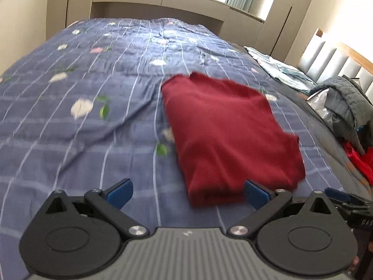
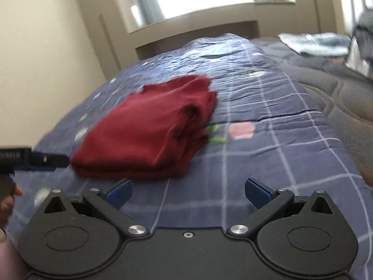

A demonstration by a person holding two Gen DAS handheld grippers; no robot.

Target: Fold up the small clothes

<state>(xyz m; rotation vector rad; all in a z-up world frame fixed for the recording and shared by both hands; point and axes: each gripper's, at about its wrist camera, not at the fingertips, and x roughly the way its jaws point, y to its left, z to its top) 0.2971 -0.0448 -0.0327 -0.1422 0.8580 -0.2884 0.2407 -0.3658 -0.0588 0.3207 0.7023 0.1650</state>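
Both hand-held grippers, left (image 1: 188, 194) and right (image 2: 188, 193), gape empty before the folded red garment (image 1: 229, 137); no legible writing.

Bed w/ blue checked floral bedspread (image 1: 81, 121) fills most of both views. Folded dark-red cloth garment (image 1: 228, 135) lies flat on it, centre-right in left wrist view, centre-left in right wrist view (image 2: 149, 130). Upper right: pale blue-white crumpled fabric (image 1: 279, 70), grey quilted jacket (image 1: 345, 102). Bright red cloth (image 1: 359, 161) at right edge. All blurry.
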